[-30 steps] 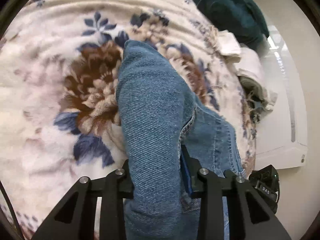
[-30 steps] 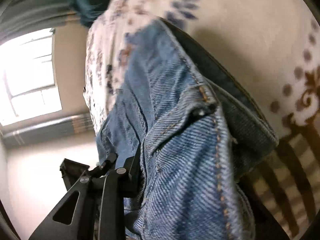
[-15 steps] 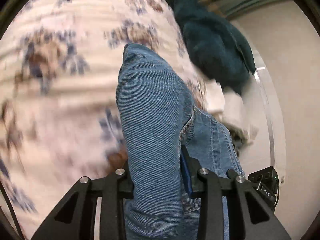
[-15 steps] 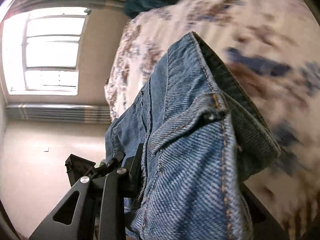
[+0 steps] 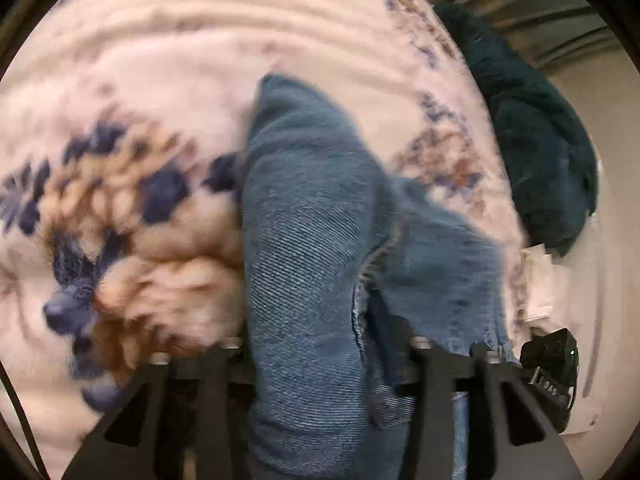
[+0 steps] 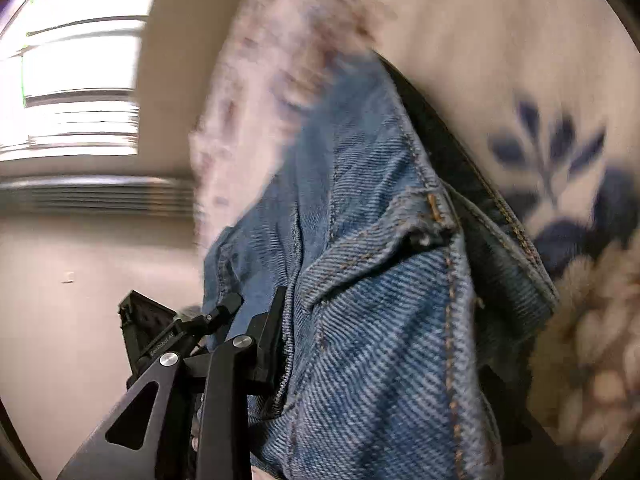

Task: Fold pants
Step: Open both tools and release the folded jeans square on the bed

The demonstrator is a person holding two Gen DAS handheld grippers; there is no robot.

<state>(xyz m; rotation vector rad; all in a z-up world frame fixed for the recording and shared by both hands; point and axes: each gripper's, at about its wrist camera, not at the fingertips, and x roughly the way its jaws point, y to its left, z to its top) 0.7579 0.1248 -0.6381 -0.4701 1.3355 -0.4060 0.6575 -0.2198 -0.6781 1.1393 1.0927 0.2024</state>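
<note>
Blue denim pants point(image 5: 312, 264) hang in a thick fold between the fingers of my left gripper point(image 5: 320, 360), above a floral blanket point(image 5: 132, 208). Its jaws are opening, with the denim still filling the gap and touching both fingers. In the right wrist view the waistband and a belt loop of the pants point(image 6: 384, 320) lie across my right gripper point(image 6: 380, 344). Those jaws are also opening with cloth between them. The left finger point(image 6: 272, 336) shows; denim hides most of the other. Both views are motion-blurred.
A dark teal plush cloth point(image 5: 540, 152) lies at the blanket's far right edge, with pale folded items point(image 5: 544, 288) below it. A bright window point(image 6: 80, 80) and a ribbed wall unit point(image 6: 100, 196) lie beyond the bed. The other gripper's black body point(image 5: 552, 368) is close by.
Both grippers have swept fast across the bed with the pants between them; the blanket pattern and window shifted in view. The left fingers stand slightly wider apart.
</note>
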